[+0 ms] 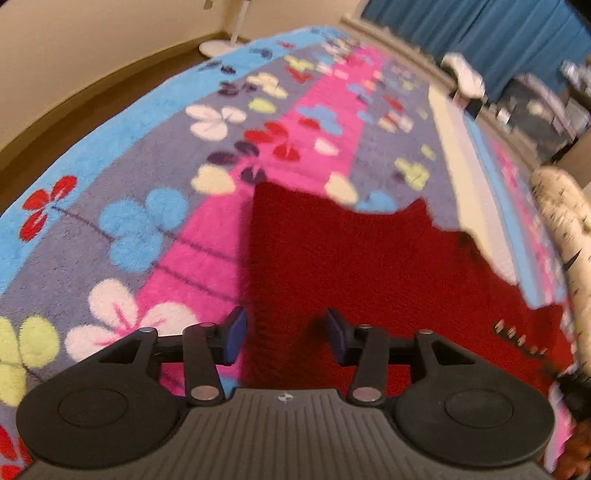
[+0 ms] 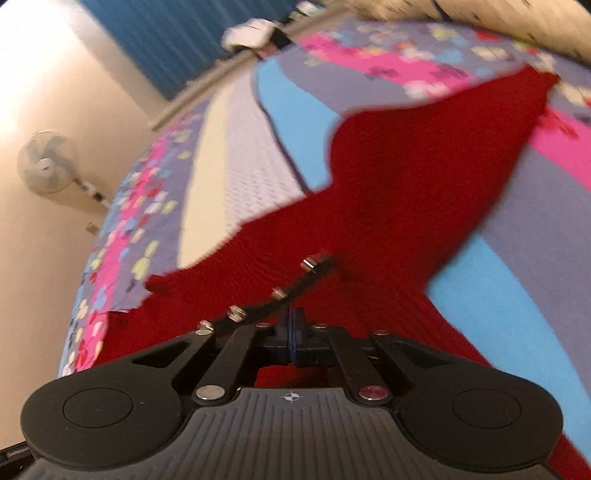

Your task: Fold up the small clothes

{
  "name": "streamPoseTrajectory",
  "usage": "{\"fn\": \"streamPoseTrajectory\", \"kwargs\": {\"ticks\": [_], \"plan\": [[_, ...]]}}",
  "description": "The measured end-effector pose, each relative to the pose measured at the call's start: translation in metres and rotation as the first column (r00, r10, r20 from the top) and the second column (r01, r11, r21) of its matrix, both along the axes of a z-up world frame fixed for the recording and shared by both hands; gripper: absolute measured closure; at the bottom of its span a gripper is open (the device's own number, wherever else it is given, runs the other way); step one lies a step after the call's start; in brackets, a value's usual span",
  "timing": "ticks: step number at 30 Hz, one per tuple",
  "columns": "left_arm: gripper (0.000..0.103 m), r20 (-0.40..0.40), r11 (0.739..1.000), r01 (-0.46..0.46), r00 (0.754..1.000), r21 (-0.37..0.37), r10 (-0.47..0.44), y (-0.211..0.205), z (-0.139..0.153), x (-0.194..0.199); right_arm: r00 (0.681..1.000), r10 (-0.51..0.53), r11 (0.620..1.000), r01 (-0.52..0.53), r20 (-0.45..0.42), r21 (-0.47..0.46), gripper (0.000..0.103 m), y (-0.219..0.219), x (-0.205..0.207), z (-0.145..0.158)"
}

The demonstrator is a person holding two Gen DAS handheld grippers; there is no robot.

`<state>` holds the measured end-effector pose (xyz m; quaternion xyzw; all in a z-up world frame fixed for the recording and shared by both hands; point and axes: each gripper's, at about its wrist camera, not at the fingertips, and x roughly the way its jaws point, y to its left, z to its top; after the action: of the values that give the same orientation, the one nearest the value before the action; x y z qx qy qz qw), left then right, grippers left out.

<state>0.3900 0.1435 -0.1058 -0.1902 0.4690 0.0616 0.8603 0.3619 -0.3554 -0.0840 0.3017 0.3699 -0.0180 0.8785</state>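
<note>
A small red knitted garment lies spread on a flowered blanket. It has a dark strip of silver studs near its right side. My left gripper is open, its blue pads astride the garment's near left edge, low over it. In the right wrist view the garment stretches away from me, lifted and taut. My right gripper is shut on its near edge, beside the studded strip.
The blanket covers a bed. A cream quilted strip runs across it. A patterned pillow lies at the right. A standing fan, blue curtains and cluttered shelves stand beyond the bed.
</note>
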Motion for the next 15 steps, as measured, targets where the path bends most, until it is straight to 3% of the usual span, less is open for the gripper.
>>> {"fn": "streamPoseTrajectory", "kwargs": {"ticks": [3,6,8,10,12,13,15], "plan": [[0.089,0.049,0.999,-0.013,0.999,0.034,0.012,0.000,0.010,-0.005,0.988,0.083,0.996,-0.086,0.128,0.014,0.103,0.004,0.002,0.016],[0.089,0.143,0.997,-0.062,0.988,0.055,0.053,-0.004,0.033,-0.019,0.948,0.149,0.986,-0.165,0.280,0.032,0.103,0.003,-0.003,0.036],[0.089,0.142,0.991,-0.049,0.989,0.122,0.031,-0.015,0.035,-0.021,0.931,0.158,0.984,-0.176,0.330,0.025,0.103,-0.002,-0.005,0.045],[0.088,0.086,0.990,-0.055,0.995,0.129,0.044,-0.014,0.024,-0.017,0.953,0.134,0.991,-0.132,0.273,-0.024,0.103,-0.007,0.000,0.044],[0.083,0.011,0.988,-0.074,0.997,0.136,0.073,-0.009,0.014,-0.012,0.989,0.082,0.991,-0.067,0.124,-0.116,0.103,-0.014,0.008,0.033],[0.081,0.014,0.986,-0.093,0.996,0.137,0.092,-0.006,0.016,-0.014,0.997,0.042,0.990,-0.033,0.059,-0.137,0.099,-0.019,0.010,0.026],[0.084,0.053,0.979,-0.113,0.993,0.168,0.105,-0.009,0.027,-0.019,1.000,-0.013,0.998,0.014,0.017,-0.068,0.099,-0.033,0.012,0.020]]}}
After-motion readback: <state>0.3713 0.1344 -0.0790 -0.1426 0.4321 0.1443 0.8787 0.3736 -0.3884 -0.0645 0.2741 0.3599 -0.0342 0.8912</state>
